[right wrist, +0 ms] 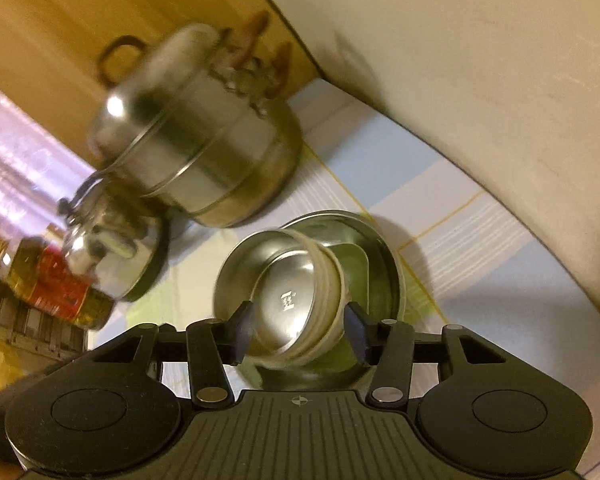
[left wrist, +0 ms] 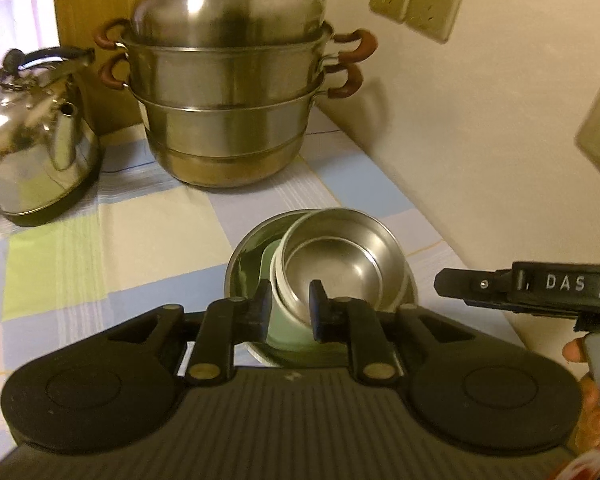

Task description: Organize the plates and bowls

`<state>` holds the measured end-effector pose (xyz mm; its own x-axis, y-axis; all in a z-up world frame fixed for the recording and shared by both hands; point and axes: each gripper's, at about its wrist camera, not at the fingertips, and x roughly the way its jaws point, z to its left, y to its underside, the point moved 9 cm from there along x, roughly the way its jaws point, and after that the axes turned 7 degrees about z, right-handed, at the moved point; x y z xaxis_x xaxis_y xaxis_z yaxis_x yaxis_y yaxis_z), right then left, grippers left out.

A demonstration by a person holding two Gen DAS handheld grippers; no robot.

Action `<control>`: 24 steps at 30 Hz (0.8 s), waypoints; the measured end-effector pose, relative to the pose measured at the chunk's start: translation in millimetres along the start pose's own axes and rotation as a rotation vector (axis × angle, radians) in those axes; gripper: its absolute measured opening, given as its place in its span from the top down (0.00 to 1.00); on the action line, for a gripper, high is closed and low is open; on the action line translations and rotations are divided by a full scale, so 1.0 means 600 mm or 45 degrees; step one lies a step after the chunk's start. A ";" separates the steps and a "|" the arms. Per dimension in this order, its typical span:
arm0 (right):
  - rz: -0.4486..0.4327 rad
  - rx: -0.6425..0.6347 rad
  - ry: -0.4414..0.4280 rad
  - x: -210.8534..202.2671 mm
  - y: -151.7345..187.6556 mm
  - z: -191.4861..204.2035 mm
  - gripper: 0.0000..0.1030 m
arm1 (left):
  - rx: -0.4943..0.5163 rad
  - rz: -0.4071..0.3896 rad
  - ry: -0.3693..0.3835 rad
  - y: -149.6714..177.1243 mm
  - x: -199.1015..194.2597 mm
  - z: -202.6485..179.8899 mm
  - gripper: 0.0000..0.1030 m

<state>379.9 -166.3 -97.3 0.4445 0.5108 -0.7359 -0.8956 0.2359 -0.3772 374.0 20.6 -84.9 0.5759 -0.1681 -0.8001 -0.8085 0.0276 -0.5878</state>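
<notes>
1. A small steel bowl with a pale outer wall is being seen lying tilted inside a larger steel bowl, its rim leaning toward the wall side; something green is lying under it, what it is cannot be told.
2. Both bowls are being carried by the table, which is covered by a checked cloth, near the wall.
3. The left tongs are being held slightly parted, with the near rim of the small bowl lying between the tips; no pad is seen pressing on it, so the tongs are being read as released.
4. The right tongs are being held wide apart in the right wrist view, the small bowl showing between the tips with gaps on both sides; released.
5. The right tongs are also showing at the right edge of the left wrist view, with fingers of a hand below.
6. A stacked steel steamer pot and a kettle are standing farther back on the table, well apart from the bowls.
7. Wall sockets are being noted above.
</notes>
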 end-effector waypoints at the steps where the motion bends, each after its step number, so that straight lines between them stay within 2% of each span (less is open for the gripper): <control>1: -0.012 -0.029 -0.001 -0.011 0.012 0.003 0.51 | 0.003 -0.009 -0.003 0.009 -0.014 -0.001 0.81; 7: -0.043 -0.196 0.033 -0.066 0.099 0.015 0.42 | -0.003 -0.044 -0.027 0.082 -0.099 -0.005 0.80; 11: -0.023 -0.245 0.028 -0.095 0.157 0.018 0.41 | -0.019 -0.052 -0.031 0.138 -0.145 -0.011 0.80; 16: 0.008 -0.317 0.076 -0.124 0.223 0.020 0.41 | -0.062 -0.059 -0.037 0.213 -0.199 -0.025 0.80; 24: 0.039 -0.441 0.108 -0.164 0.316 0.021 0.40 | -0.129 -0.057 -0.080 0.310 -0.249 -0.050 0.80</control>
<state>166.4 -161.3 -89.4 0.4307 0.4396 -0.7882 -0.8553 -0.0799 -0.5119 133.7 21.3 -71.2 0.6152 -0.1052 -0.7813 -0.7883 -0.0787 -0.6102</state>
